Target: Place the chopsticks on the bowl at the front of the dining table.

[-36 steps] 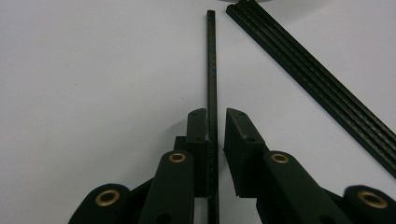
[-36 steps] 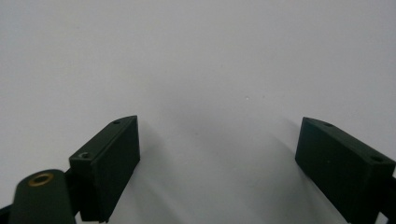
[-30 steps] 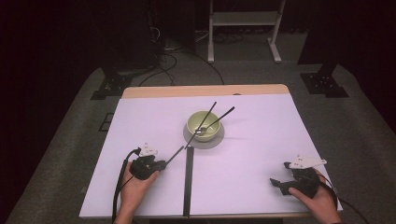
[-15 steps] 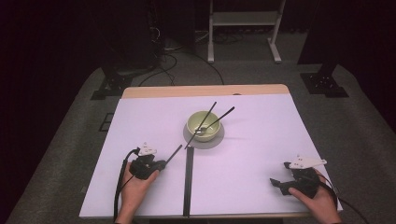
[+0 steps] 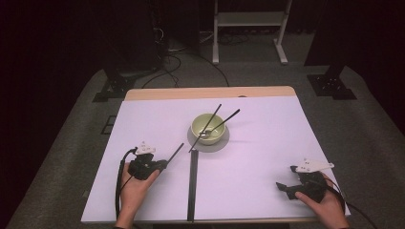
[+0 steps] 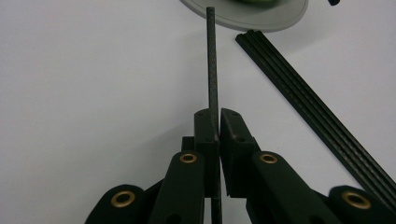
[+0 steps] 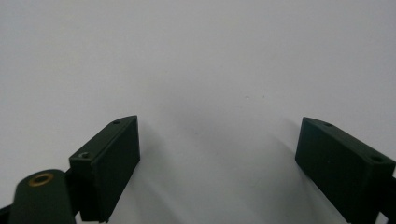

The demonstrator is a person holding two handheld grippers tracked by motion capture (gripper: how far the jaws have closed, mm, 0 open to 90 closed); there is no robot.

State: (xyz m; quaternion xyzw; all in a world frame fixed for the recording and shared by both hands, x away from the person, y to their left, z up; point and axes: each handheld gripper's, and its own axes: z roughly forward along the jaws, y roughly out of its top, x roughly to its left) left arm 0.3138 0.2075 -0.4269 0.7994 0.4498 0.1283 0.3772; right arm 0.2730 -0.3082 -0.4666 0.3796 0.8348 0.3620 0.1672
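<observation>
Left gripper view: a thin black rod point(image 6: 212, 56) is being pinched by the left tongs point(image 6: 218, 122), its tip reaching the grey saucer point(image 6: 261, 18). High view: the green bowl point(image 5: 207, 129) is being shown, and the right tongs point(image 5: 282, 187) are being held spread, empty.

Green bowl point(image 5: 208, 128) on grey plate point(image 5: 196, 143), black strips point(image 5: 192, 186), white table point(image 5: 258, 157)

I see the table point(image 5: 267, 157) from above; my left gripper view shares the strip point(image 6: 322, 116) point(image 5: 192, 186) at 1 o'clock.

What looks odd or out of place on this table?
Nothing is spilled or broken. Two black sticks lean askew in the green bowl, while the left tool clamps a third stick and more lie flat.
</observation>
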